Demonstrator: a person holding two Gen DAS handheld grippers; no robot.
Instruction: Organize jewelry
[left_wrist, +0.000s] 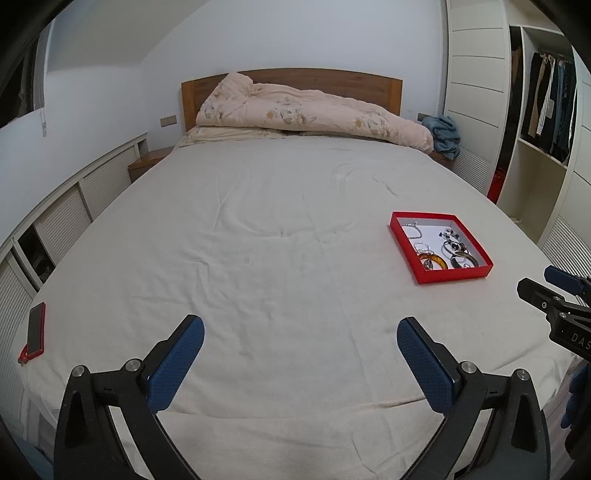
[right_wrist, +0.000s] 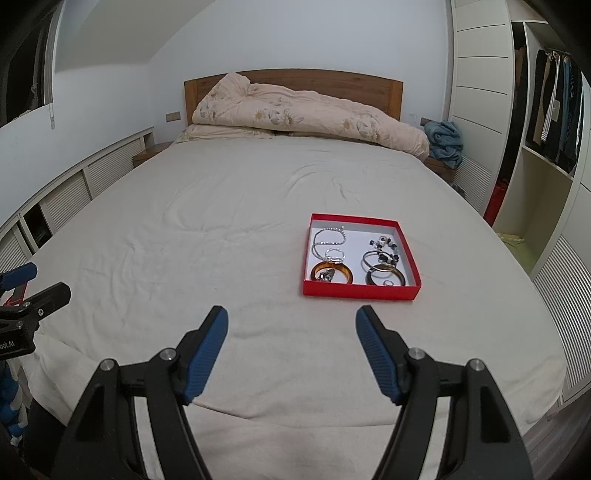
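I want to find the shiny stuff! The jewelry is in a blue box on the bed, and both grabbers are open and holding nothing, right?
Almost. The box is red, not blue, as the right wrist view shows. The rest holds: the jewelry lies inside it on the bed, and the left gripper and right gripper are open and empty.

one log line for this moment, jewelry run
left gripper: open, empty | right gripper: open, empty | red tray: on bed, jewelry inside | phone: bed's left edge
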